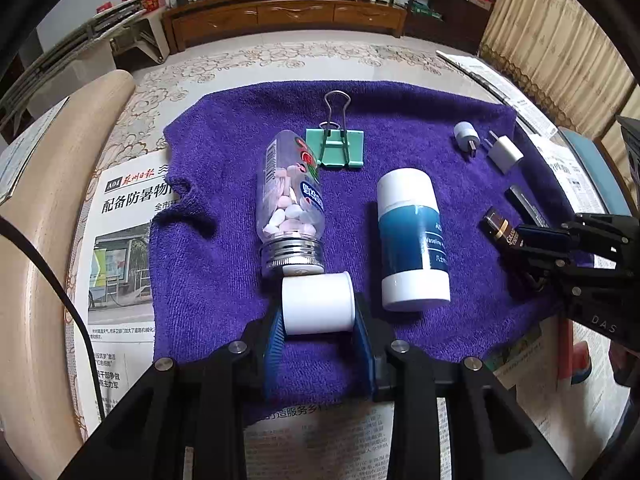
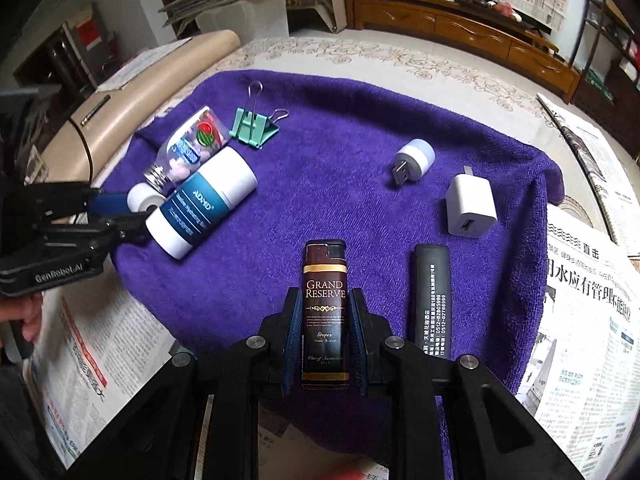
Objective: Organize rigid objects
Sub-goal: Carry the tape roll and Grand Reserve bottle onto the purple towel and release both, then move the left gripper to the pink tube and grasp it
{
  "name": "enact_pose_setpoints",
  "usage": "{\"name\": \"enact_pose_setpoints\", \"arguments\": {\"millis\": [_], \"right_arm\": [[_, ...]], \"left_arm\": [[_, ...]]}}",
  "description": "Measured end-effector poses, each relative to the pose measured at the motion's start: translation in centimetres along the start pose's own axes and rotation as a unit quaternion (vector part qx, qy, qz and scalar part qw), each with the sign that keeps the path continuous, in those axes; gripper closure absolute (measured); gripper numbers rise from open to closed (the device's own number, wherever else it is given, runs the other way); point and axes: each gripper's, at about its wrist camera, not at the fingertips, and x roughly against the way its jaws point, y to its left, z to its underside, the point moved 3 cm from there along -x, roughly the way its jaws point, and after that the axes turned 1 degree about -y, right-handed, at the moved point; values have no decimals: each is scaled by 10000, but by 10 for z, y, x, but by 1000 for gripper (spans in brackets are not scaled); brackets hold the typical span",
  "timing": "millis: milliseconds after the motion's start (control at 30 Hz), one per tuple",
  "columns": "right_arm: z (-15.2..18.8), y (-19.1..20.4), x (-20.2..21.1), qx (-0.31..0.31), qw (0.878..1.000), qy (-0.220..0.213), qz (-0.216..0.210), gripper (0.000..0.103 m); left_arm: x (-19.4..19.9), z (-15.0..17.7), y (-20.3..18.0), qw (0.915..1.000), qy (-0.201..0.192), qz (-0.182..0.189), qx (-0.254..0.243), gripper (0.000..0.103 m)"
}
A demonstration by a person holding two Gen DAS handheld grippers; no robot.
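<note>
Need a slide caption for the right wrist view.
Right gripper shut on a lighter over the purple towel.

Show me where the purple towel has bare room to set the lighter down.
Bare towel lies between the green binder clip, USB plug light and the lighter. Crowded left: pill bottle, blue-white tube, white cap. The right gripper has little room beside the black stick.

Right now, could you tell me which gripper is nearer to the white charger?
Right. The right gripper, closed on the lighter, sits on the charger's side of the towel; the left gripper holds the white cap across the towel, beyond the blue tube.
</note>
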Motion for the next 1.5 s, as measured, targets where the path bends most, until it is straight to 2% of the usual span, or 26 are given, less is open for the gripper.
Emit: {"name": "enact_pose_setpoints", "arguments": {"millis": [100, 167, 333, 400, 467, 500, 567, 600, 667, 700, 733, 833, 1000, 1167, 1367, 1500], "right_arm": [[1, -1, 1, 73, 10000, 13, -17, 79], [1, 0, 1, 139, 9999, 26, -27, 79], [3, 2, 1, 381, 9992, 41, -126, 72], [2, 2, 1, 364, 9991, 69, -207, 69], [3, -1, 3, 244, 9990, 100, -354, 56], [4, -3, 5, 167, 9993, 113, -307, 49], [5, -3, 12, 131, 9995, 37, -280, 48], [7, -1, 18, 117, 9994, -28, -317, 44], [10, 1, 32, 41, 9995, -192, -247, 28], [12, 2, 39, -13, 9995, -276, -164, 11], [15, 2, 48, -108, 9993, -366, -49, 0], [28, 1, 71, -459, 9976, -487, 193, 0], [61, -9, 108, -832, 9945, -570, 274, 0], [97, -21, 134, -1167, 9893, -678, 557, 0], [135, -47, 144, -1738, 9786, -756, 803, 0], [146, -60, 148, -1960, 9741, -736, 856, 0]], "left_arm": [[-1, -1, 1, 9999, 76, -91, -75, 63], [-1, -1, 5, 9998, 123, -164, -87, 52], [9, 0, 10, 9999, 92, -118, -16, 42], [18, 2, 7, 9999, -14, -158, -18, 21], [30, 6, 2, 9998, -138, -160, -32, 11], [38, 10, -1, 9996, -198, -222, -29, 9], [49, 15, -6, 9993, -299, -222, -8, 7], [54, 18, -9, 9993, -337, -183, 31, 6], [65, 25, -17, 9990, -417, -113, 103, 4], [69, 28, -21, 9989, -440, -89, 104, 4], [74, 32, -26, 9988, -466, -58, 110, 3], [85, 42, -40, 9986, -514, 61, 146, 3], [95, 58, -60, 9983, -552, 127, 153, 3], [99, 74, -80, 9973, -629, 294, 258, 3], [86, 95, -115, 9966, -674, 472, 47, 3], [66, 102, -138, 9973, -586, 390, -196, 4]]}}
